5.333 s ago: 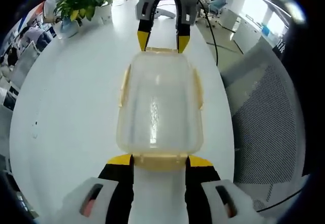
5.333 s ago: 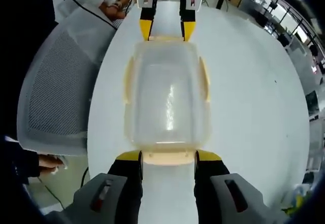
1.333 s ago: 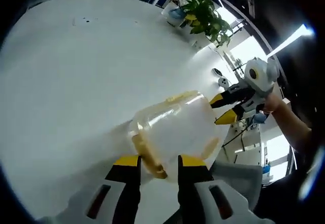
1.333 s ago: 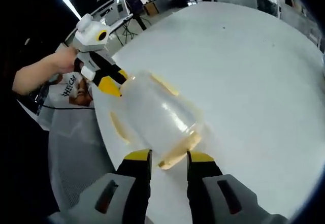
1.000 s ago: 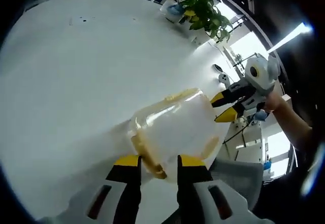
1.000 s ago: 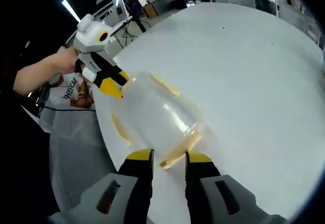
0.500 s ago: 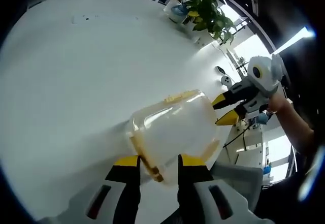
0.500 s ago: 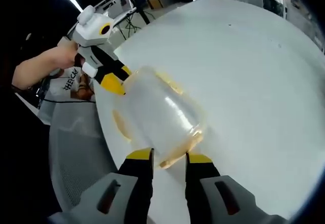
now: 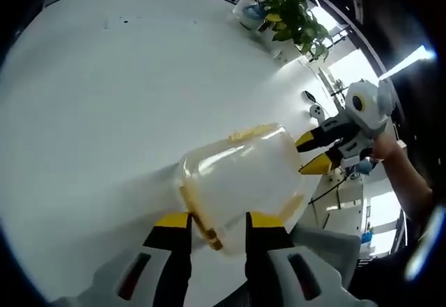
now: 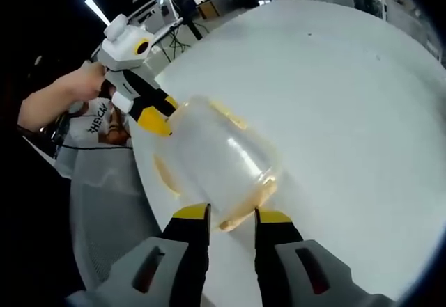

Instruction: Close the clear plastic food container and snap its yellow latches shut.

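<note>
Clear plastic container [image 9: 240,182] is clamped at opposite ends by left tongs [image 9: 216,220] and right tongs [image 10: 221,214], latches blurred behind plastic.

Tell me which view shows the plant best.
The left gripper view: the plant stands at the table's far edge, its green leaves plain to see. The right gripper view looks over the container toward the left gripper and a chair; I can make out no plant there.
</note>
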`<state>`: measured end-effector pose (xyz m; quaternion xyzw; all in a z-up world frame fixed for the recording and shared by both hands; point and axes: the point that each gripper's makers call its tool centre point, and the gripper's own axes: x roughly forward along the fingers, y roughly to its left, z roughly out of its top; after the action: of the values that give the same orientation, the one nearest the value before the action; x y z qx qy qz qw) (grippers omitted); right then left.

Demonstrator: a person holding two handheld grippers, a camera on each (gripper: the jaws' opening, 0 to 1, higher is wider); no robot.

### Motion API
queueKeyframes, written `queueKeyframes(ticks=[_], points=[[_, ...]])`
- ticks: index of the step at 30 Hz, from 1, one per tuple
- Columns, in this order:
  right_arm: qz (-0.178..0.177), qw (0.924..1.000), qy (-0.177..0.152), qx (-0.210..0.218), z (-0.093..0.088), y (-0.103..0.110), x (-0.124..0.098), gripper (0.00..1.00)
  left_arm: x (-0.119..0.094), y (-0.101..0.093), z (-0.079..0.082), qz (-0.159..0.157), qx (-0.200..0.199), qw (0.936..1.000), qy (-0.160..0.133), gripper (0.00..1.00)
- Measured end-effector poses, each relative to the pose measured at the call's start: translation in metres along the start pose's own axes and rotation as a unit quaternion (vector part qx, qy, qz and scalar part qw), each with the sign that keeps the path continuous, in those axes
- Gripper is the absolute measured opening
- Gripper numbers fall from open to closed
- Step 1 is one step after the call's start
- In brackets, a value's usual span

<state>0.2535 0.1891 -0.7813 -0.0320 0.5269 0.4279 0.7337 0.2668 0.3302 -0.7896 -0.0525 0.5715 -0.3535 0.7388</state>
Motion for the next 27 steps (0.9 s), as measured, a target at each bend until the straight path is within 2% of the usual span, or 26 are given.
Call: queueKeyframes(ticks=[6,8,10,16,19,22,24,25,27], points=[[-0.001,0.9999,0.009,0.009,0.0,0.0,0.0,0.22,-0.001,-0.001,-0.001,0.003,0.001,1.0,0.001,0.24],[-0.012,0.9998,0.015,-0.01,0.001,0.0,0.0,0.22,-0.001,-0.001,-0.001,0.006,0.007,0.9999,0.006,0.25],[-0.023,0.9992,0.021,-0.026,0.002,0.001,0.0,0.23,-0.002,0.001,0.002,0.02,0.052,0.9984,0.002,0.27],[-0.042,0.9965,0.045,-0.056,0.003,0.001,0.0,0.24,-0.004,0.001,0.005,0.049,0.107,0.9929,0.018,0.29],[-0.063,0.9917,0.054,-0.098,0.005,-0.001,-0.002,0.25,-0.006,0.0,0.009,0.069,0.144,0.9869,0.02,0.31],[-0.08,0.9855,0.057,-0.139,0.005,0.0,-0.003,0.27,-0.007,-0.001,0.013,0.09,0.192,0.977,0.019,0.33],[-0.082,0.9847,0.056,-0.143,0.004,0.0,-0.003,0.27,-0.008,-0.002,0.015,0.099,0.212,0.9719,0.021,0.35],[-0.082,0.9837,0.056,-0.15,0.005,0.001,-0.003,0.28,-0.007,-0.004,0.018,0.096,0.241,0.9656,0.02,0.35],[-0.087,0.9799,0.062,-0.168,0.006,0.001,-0.002,0.27,-0.008,-0.005,0.018,0.106,0.269,0.9568,0.026,0.36]])
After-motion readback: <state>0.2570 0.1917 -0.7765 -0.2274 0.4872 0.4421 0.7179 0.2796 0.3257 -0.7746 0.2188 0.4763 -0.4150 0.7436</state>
